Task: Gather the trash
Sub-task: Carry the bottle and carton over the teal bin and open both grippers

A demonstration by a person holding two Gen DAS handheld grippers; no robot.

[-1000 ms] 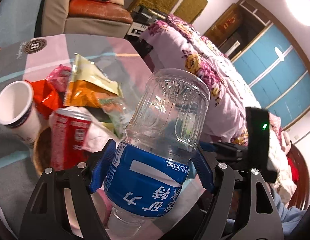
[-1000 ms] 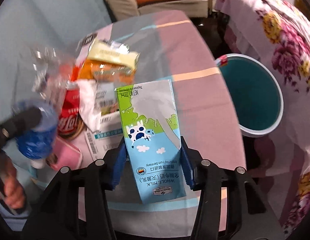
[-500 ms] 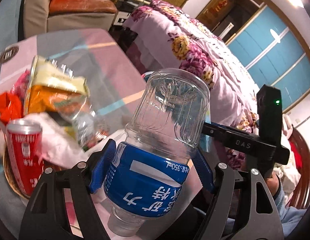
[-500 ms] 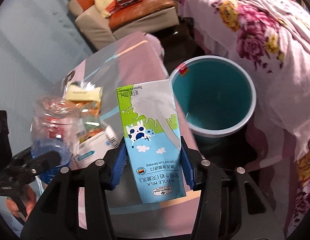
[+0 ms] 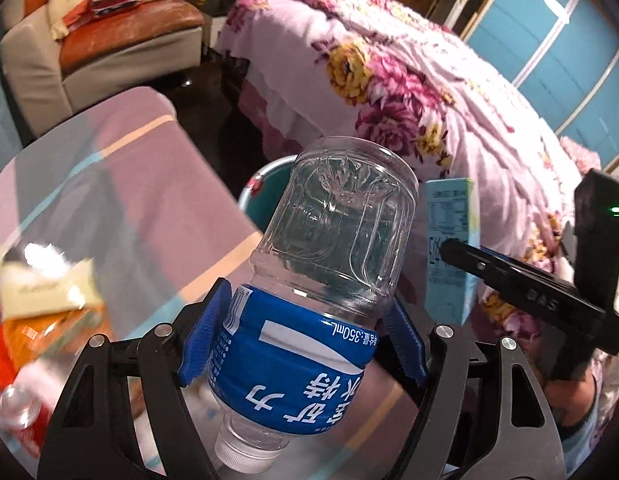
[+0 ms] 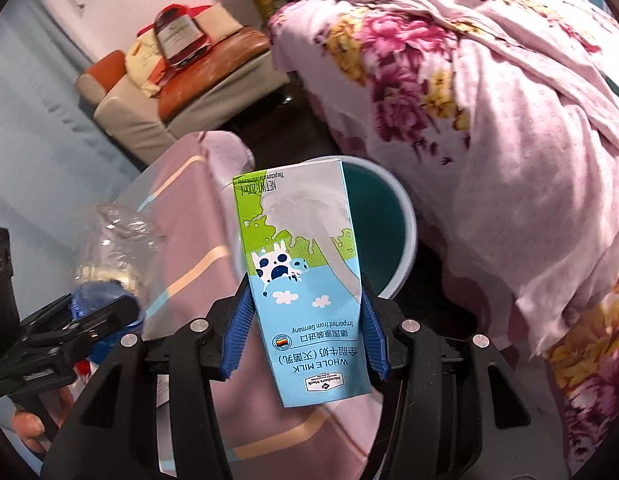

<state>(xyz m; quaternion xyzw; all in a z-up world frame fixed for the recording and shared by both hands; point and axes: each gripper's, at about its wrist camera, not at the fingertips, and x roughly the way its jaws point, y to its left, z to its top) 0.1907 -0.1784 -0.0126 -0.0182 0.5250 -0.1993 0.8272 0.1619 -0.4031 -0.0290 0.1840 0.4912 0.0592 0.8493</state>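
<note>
My left gripper (image 5: pixel 301 336) is shut on an empty clear plastic bottle (image 5: pixel 329 264) with a blue label, held cap-down above the table edge. My right gripper (image 6: pixel 305 332) is shut on a blue-and-green whole milk carton (image 6: pixel 301 272), held upside down over the table edge. The teal trash bin (image 6: pixel 377 216) with a white rim stands on the floor just beyond the carton; in the left wrist view its rim (image 5: pixel 257 184) shows behind the bottle. The carton (image 5: pixel 449 240) and right gripper (image 5: pixel 521 292) show at the right of the left wrist view.
A table (image 5: pixel 121 200) with a pink, grey and striped cloth holds more trash at its left: snack wrappers (image 5: pixel 41 292) and a red can (image 5: pixel 21 412). A bed with a floral cover (image 6: pixel 489 120) lies to the right. An armchair (image 6: pixel 181 96) stands behind.
Both grippers have swung right with their loads, away from the trash pile towards the table edge. The bin has come closer and now lies right behind the carton.
</note>
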